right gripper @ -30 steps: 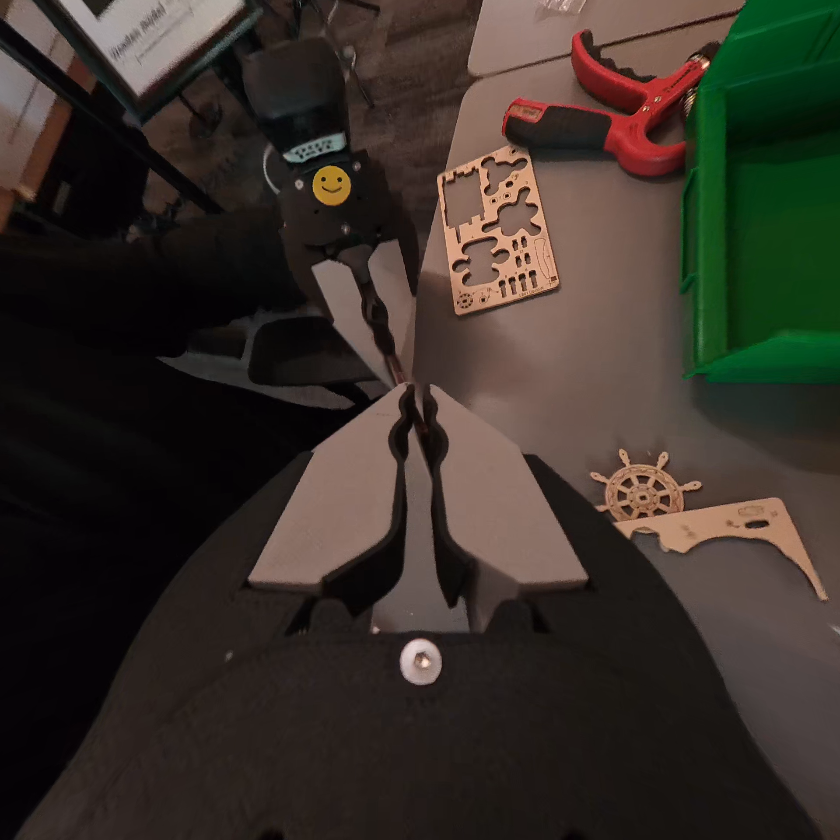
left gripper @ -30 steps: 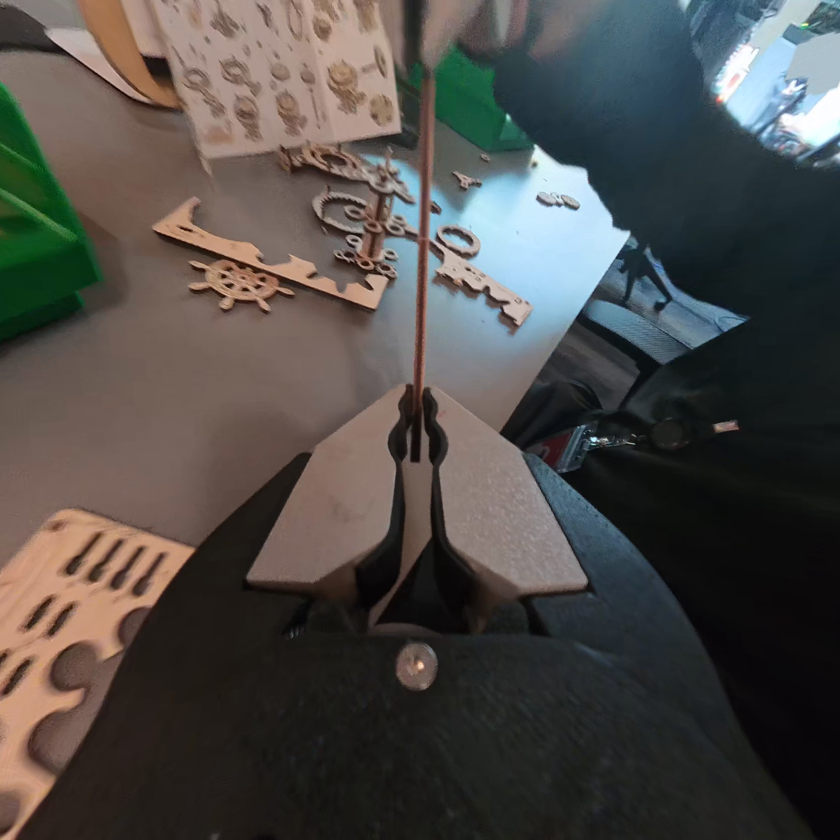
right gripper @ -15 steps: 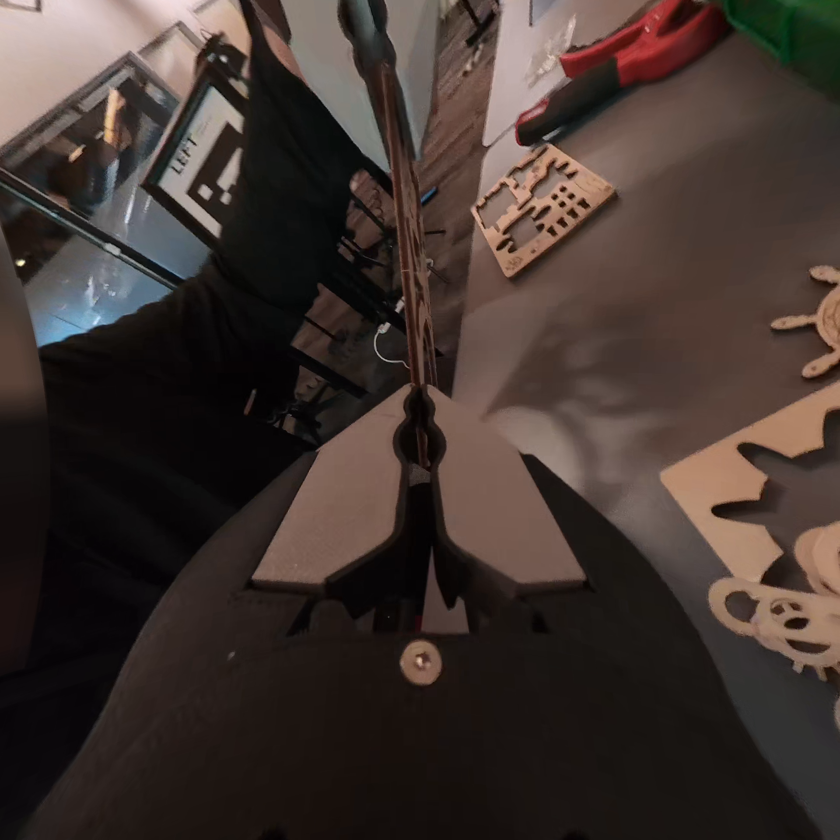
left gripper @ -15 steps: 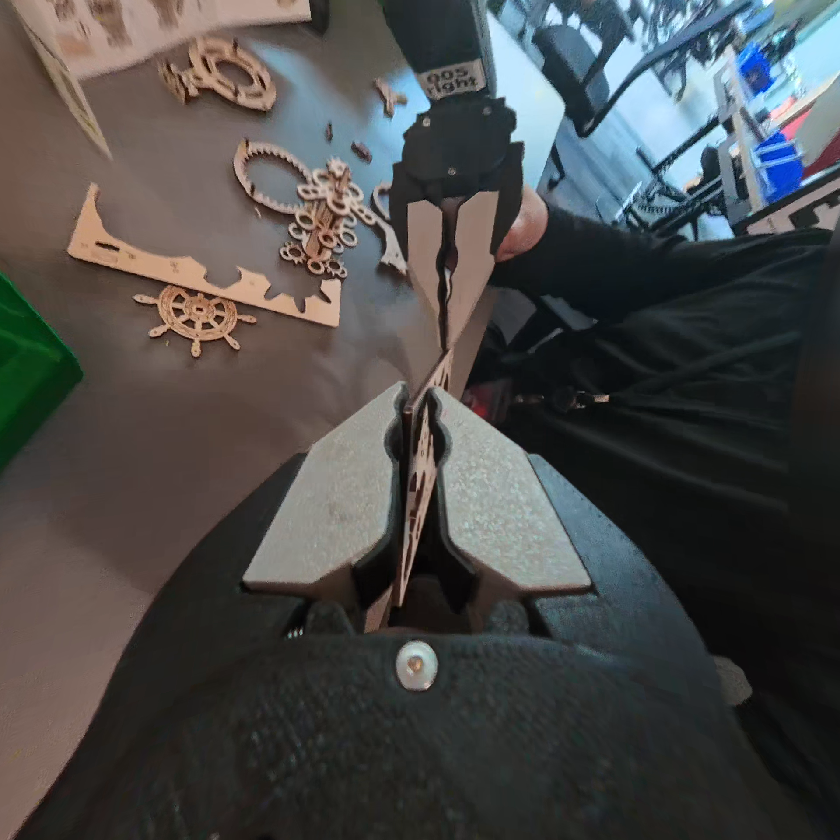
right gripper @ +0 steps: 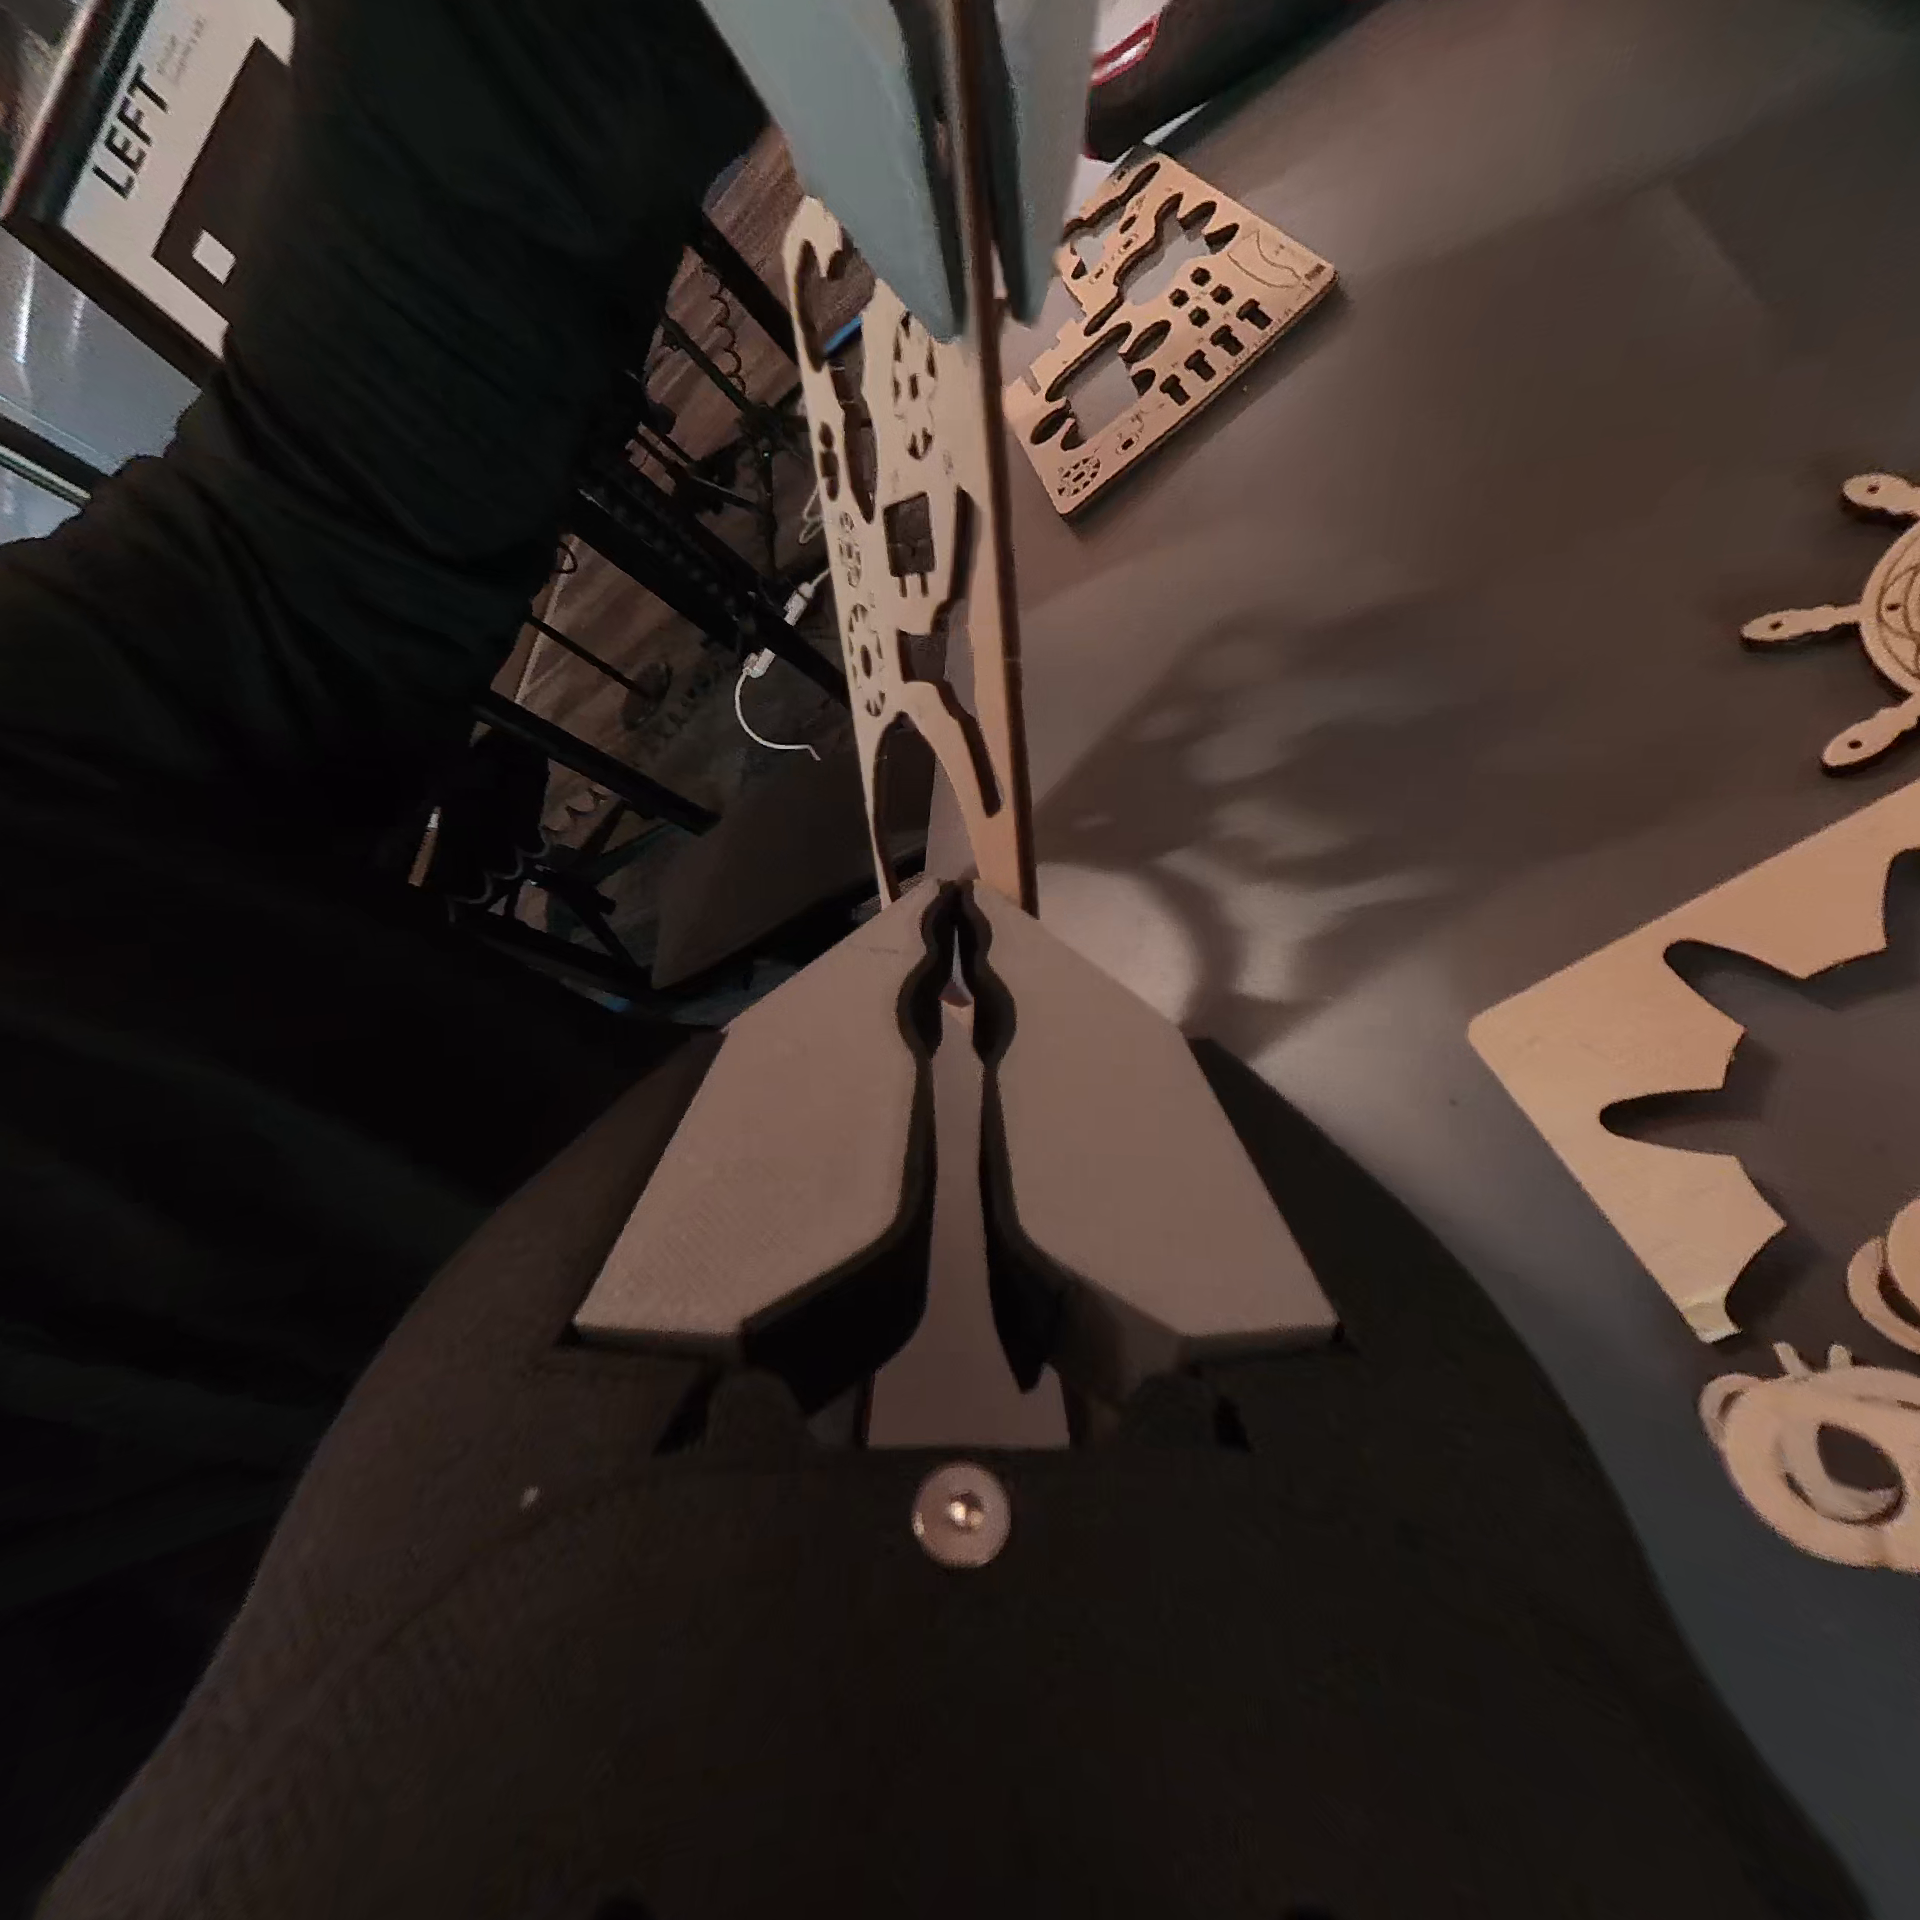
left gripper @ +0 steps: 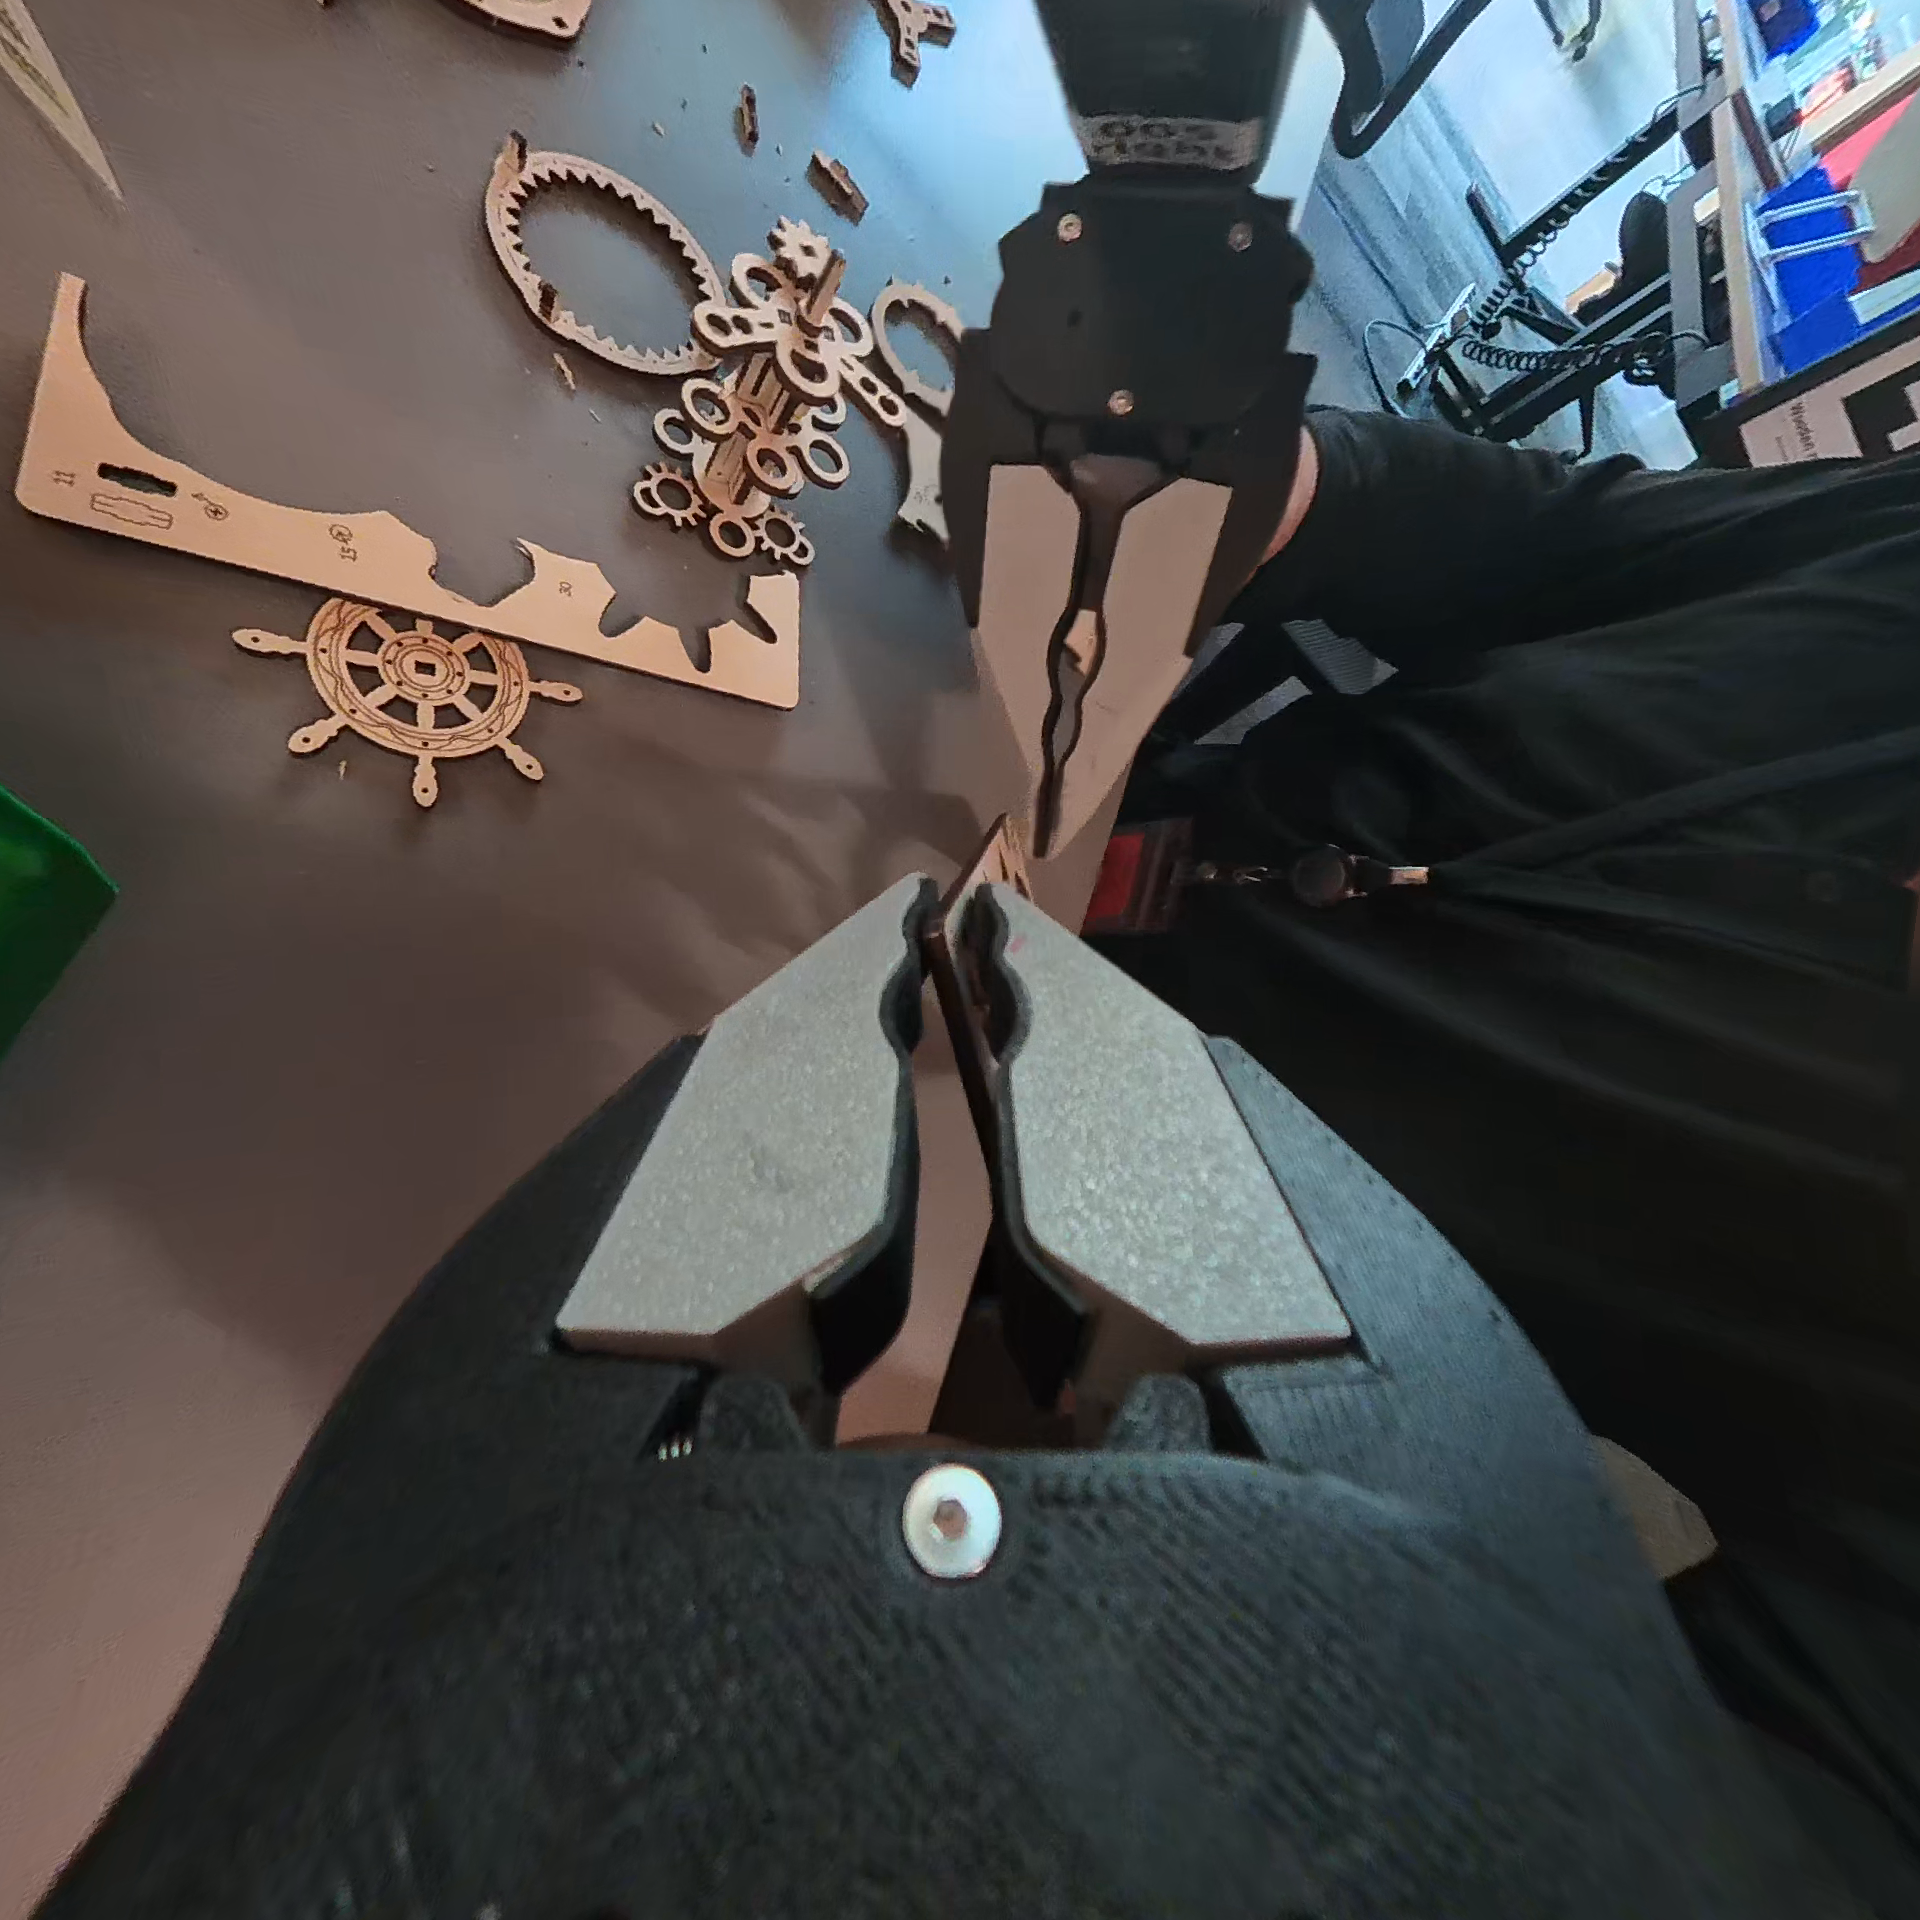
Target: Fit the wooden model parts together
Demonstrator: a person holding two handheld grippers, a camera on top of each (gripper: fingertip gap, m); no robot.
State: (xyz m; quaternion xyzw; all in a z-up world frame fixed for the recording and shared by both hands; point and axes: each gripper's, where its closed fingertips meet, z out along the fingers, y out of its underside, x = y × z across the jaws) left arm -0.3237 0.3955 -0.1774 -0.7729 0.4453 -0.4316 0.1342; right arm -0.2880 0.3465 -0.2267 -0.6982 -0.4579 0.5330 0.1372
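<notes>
My left gripper (left gripper: 948, 906) is shut on a thin wooden parts sheet (left gripper: 1000, 854), seen edge-on between its jaws. In the right wrist view the same sheet (right gripper: 914, 540) hangs from the left gripper (right gripper: 961, 301) at the top, its face with several cut-outs turned toward the camera. My right gripper (right gripper: 956, 902) is shut, its tips against the sheet's near end; the sheet does not run between its jaws. In the left wrist view the right gripper (left gripper: 1044, 836) points down at the sheet's far end, over the table edge.
On the grey table lie a ship's wheel (left gripper: 410, 675), a long cut-out strip (left gripper: 416, 551), a toothed ring (left gripper: 603, 270) and a part-built looped assembly (left gripper: 769, 374). A punched-out sheet (right gripper: 1174, 343) lies further off. A green bin (left gripper: 42, 914) stands at the left. A person in dark clothing is on the right. About 9 centimetres separates my left fingertips from my right.
The sheet was edge-on between the right gripper's jaws; now its face shows and it sits outside them. Both grippers have swung and tilted, and the left gripper keeps its hold.
</notes>
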